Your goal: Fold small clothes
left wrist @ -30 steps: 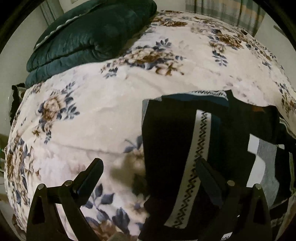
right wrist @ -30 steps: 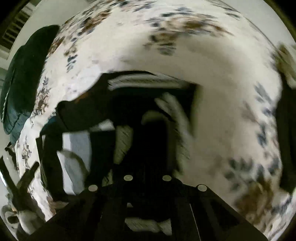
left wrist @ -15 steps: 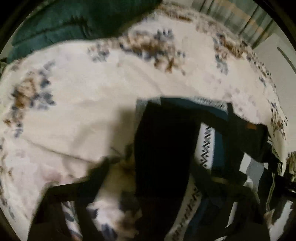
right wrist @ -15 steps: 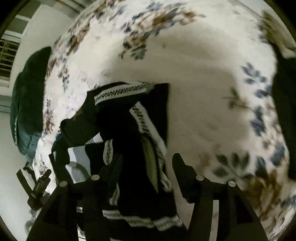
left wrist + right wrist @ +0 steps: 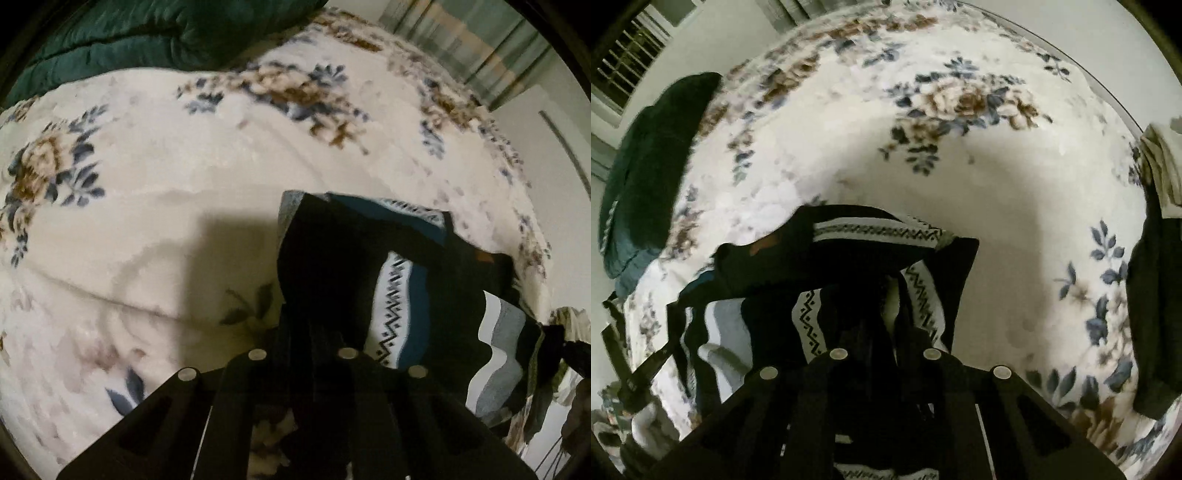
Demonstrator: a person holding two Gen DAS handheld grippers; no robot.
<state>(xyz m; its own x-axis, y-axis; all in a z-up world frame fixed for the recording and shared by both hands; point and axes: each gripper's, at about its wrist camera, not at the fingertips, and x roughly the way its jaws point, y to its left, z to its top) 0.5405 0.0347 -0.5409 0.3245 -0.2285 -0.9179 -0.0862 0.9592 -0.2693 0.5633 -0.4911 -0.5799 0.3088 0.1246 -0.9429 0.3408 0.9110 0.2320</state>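
A dark garment point(image 5: 332, 258) with white zigzag-patterned bands, teal and grey stripes lies on the floral bedspread point(image 5: 147, 166). In the left wrist view my left gripper point(image 5: 299, 332) is shut on the garment's near left edge. In the right wrist view the same garment point(image 5: 871, 236) is partly lifted and bunched, and my right gripper point(image 5: 886, 332) is shut on its near edge. The fingertips of both grippers are buried in dark cloth.
A dark green quilt point(image 5: 129, 40) lies at the bed's far left, also in the right wrist view point(image 5: 646, 166). Other clothes point(image 5: 1156, 295) lie at the bed's right edge. A curtain point(image 5: 461, 44) hangs behind the bed.
Both grippers were open half a second ago. They have moved onto the garment's near edge and closed on it. The cloth has bunched and lifted.
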